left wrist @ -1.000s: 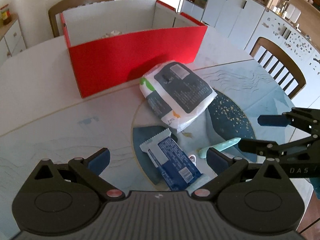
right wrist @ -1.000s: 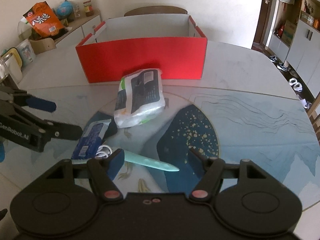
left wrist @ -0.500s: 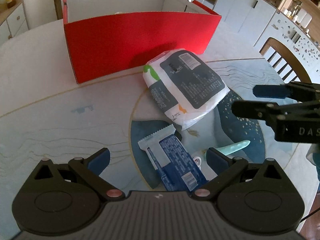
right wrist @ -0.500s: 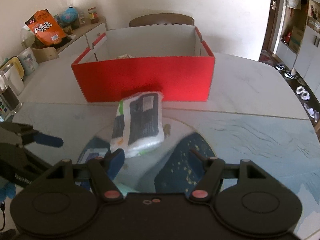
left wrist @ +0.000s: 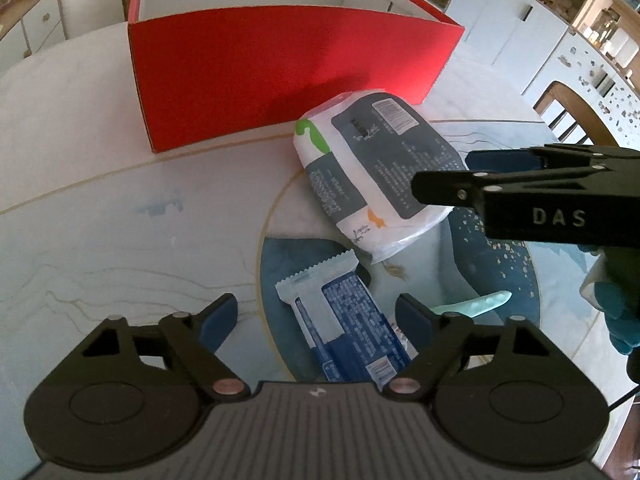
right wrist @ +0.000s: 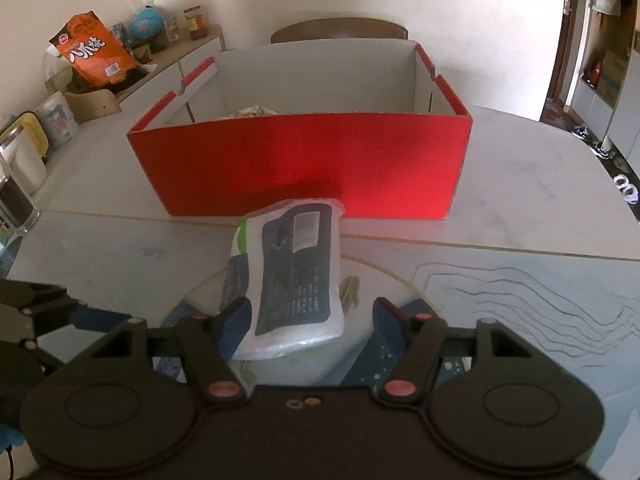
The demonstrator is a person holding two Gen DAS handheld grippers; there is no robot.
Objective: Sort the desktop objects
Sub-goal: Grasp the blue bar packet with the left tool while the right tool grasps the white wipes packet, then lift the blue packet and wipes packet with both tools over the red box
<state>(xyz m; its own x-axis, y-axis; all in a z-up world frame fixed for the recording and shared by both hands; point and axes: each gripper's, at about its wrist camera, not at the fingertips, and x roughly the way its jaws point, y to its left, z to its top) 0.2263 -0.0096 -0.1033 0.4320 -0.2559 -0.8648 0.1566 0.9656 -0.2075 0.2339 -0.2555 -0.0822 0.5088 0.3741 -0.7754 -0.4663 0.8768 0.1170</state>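
Two hand-held grippers work over a pale marble-patterned table [left wrist: 100, 216] with a blue-and-gold design under glass. The left gripper [left wrist: 316, 316], its blue-padded jaws closing but not yet touching anything, points steeply down at a blue foil snack bar wrapper with a white crimped end [left wrist: 340, 316], which lies flat between the two fingers, clear of both pads. Just right of that wrapper, beside the right-hand finger, lies a slim mint-green plastic stick [left wrist: 480, 304].

The right gripper [right wrist: 310, 320] reaches in from the right side in the left wrist view, above a soft white plastic pack with a dark grey printed panel and a green mark [left wrist: 372, 176]. Seen from its own camera, the pack [right wrist: 296, 280] lies between its jaws, which are closing; its near end sits close against the left pad, while a gap remains on the right, so no grip is made. A teal-gloved hand [left wrist: 620, 312] shows at the right edge of the left wrist view.

Behind the pack stands a large open red cardboard box with white inner walls [right wrist: 304, 168], its front wall just beyond the pack's far end. Some pale items lie inside, too hidden to identify.
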